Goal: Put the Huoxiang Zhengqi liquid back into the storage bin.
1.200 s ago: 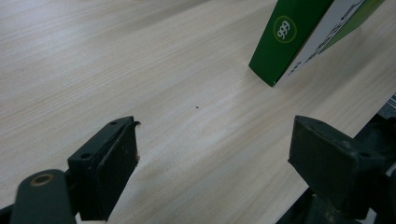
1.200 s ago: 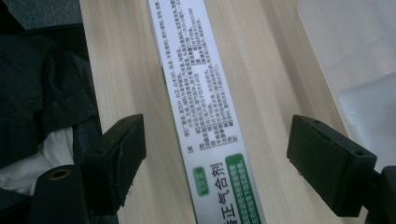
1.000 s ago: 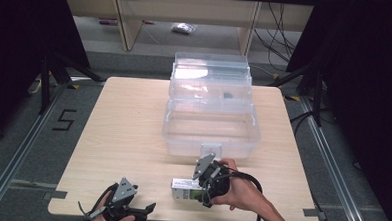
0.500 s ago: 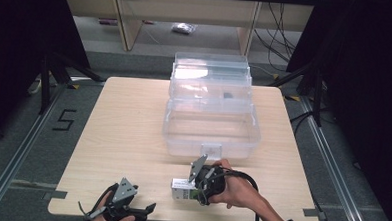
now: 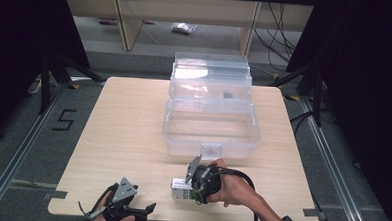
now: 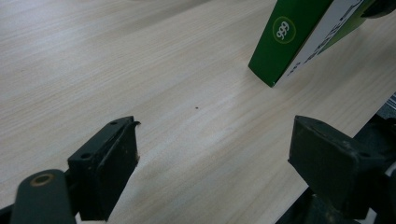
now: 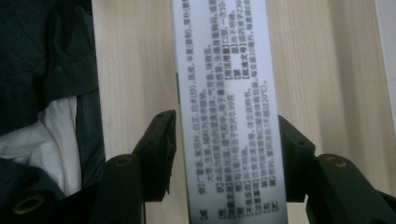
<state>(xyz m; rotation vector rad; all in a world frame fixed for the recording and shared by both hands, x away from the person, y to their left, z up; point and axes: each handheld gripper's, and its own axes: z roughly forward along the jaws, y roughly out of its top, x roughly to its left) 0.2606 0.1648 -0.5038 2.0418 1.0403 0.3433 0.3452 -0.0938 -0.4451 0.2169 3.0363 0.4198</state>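
The green-and-white box [image 7: 226,112] sits clamped between the right gripper [image 7: 226,154] jaws; the left gripper [image 6: 215,154] gapes wide, box at its one o'clock.

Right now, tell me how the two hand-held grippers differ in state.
The left hand-held gripper has its jaws spread wide with nothing between them, over bare table; the right hand-held gripper has its jaws on either side of the small box. The left one sits at the table's near edge; the right one is farther in, nearer the clear plastic bin. Both are held by a hand.
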